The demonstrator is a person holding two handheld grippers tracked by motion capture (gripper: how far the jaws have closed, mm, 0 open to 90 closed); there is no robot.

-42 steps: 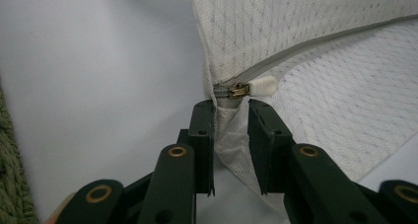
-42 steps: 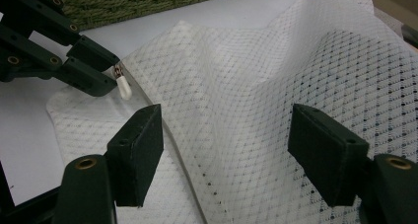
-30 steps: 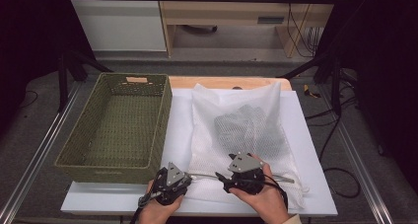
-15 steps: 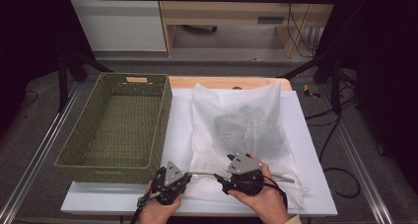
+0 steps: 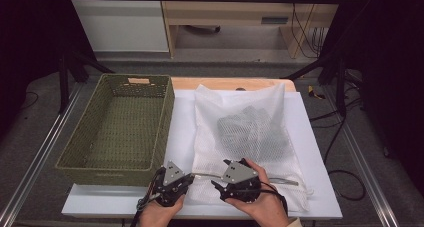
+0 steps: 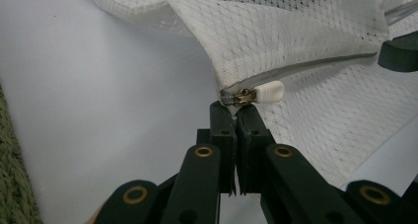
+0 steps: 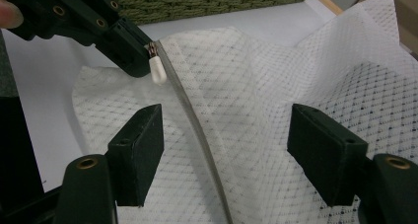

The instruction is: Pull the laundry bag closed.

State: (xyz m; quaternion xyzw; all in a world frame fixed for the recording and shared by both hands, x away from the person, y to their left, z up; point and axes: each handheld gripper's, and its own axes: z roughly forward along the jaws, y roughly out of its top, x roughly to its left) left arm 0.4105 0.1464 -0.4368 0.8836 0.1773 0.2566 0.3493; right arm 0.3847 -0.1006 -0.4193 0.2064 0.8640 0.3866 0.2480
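A white mesh bag (image 5: pixel 240 112) with dark clothing (image 5: pixel 252 129) inside lies flat on the white table. Its zipper (image 7: pixel 192 120) runs along the near edge and ends at a slider with a white pull tab (image 6: pixel 270 92). My left gripper (image 6: pixel 235 113) is shut on the bag's corner fabric just below that slider, and it sits at the bag's near left corner (image 5: pixel 189 179). My right gripper (image 7: pixel 226 130) stands open, with one jaw on each side of the zipper line just above the mesh. It sits close to the right of the left gripper (image 5: pixel 220 174).
A green woven basket (image 5: pixel 120 127) stands empty on the left, its near wall right behind the left gripper. The white table's front edge (image 5: pixel 200 212) lies just under both hands. Black stand legs and cables are on the floor beyond.
Both hands stay almost in place. The left gripper's jaws have come together on the bag's corner beside the zipper slider.
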